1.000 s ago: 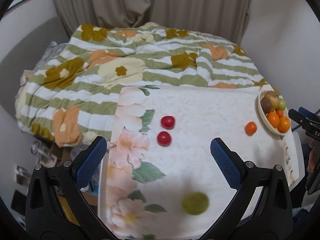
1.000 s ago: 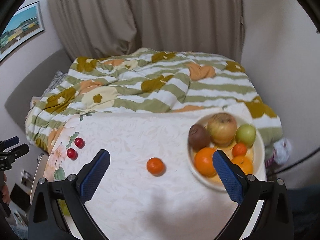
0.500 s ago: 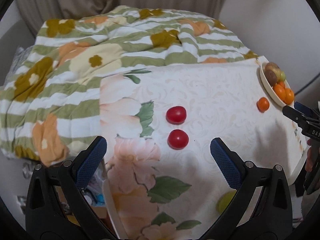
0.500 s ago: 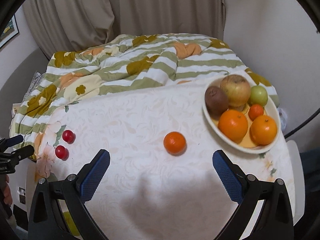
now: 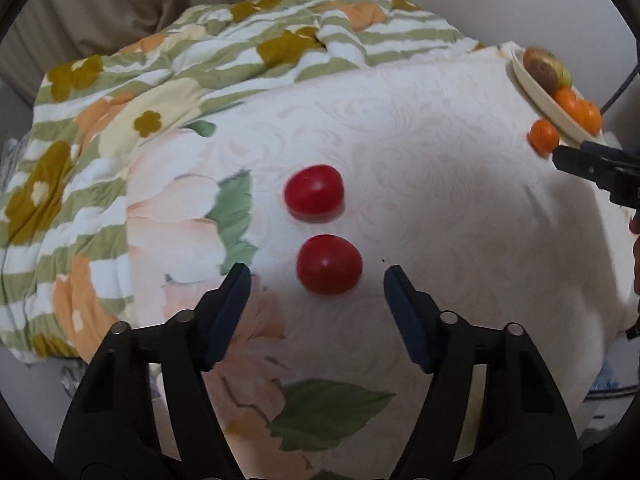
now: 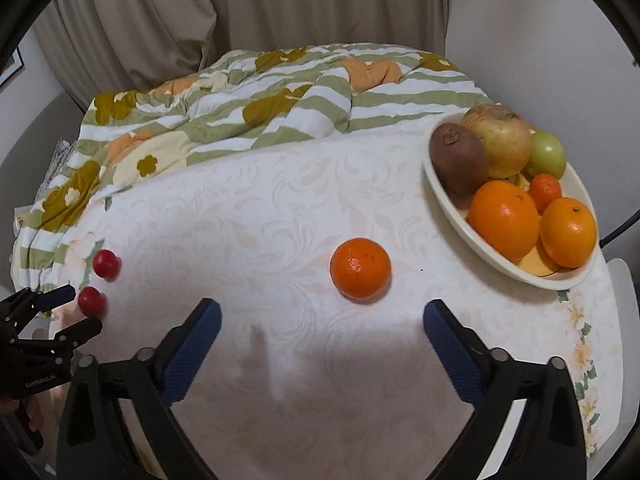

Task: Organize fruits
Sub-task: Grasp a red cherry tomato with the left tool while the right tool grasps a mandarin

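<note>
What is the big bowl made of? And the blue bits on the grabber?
The bowl looks like glazed ceramic, or maybe hard plastic: cream, smooth, thick-rimmed, with a faint shine. The blue pads on the right gripper look like rubber or grippy plastic: matte, with a fine bumpy texture. Their black arms look like rigid plastic.

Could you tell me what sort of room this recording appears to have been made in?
Most likely a bedroom at home: a floral striped quilt lies on a bed just behind the cloth-covered table, closed curtains hang behind, and a bowl of fruit sits on the table.
</note>
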